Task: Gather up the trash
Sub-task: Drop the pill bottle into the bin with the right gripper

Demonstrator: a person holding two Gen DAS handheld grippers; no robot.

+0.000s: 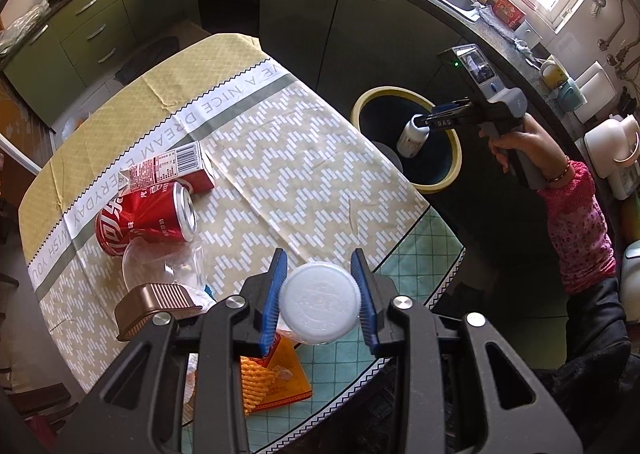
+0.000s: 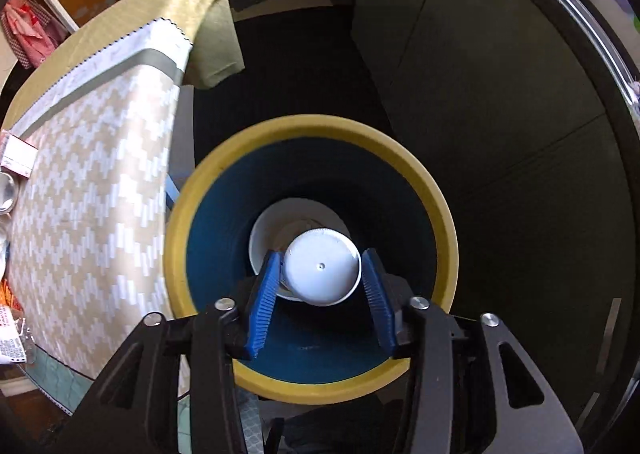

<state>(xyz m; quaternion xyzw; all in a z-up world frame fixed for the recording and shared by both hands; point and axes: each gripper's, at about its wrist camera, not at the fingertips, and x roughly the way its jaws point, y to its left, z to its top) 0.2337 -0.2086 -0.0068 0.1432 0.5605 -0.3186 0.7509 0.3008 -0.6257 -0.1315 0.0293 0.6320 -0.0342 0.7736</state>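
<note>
I am in the middle of a drop: my right gripper (image 2: 320, 274) hangs over the mouth of the yellow-rimmed bin (image 2: 444, 222), pointing almost straight down, with a small white plastic bottle (image 2: 320, 270) between its blue ribbed pads. On the right a gap shows between pad and bottle, so I judge the grip loosened and the bottle free or nearly so, directly above the bin's dark blue inside, where a white bowl-like thing (image 2: 260, 242) already lies. No earlier frame is given, so I speak only of how it stands.

My left gripper (image 1: 320, 294) is over the bench (image 1: 280, 158), pinching a second white bottle by its ridged round cap (image 1: 320, 302), pads pressed to both sides.

Next I judge this bottle must travel across to the bin, beside the bench corner, and be let go above the opening.

More trash waits on the patterned cloth: a dented red cola can (image 1: 144, 218) on its side, shiny aluminium; a small red and white paperboard carton (image 1: 168, 170) touching it; crumpled clear plastic (image 1: 160, 266); a brown ribbed tray (image 1: 156, 306); an orange printed packet (image 1: 276, 378).
</note>
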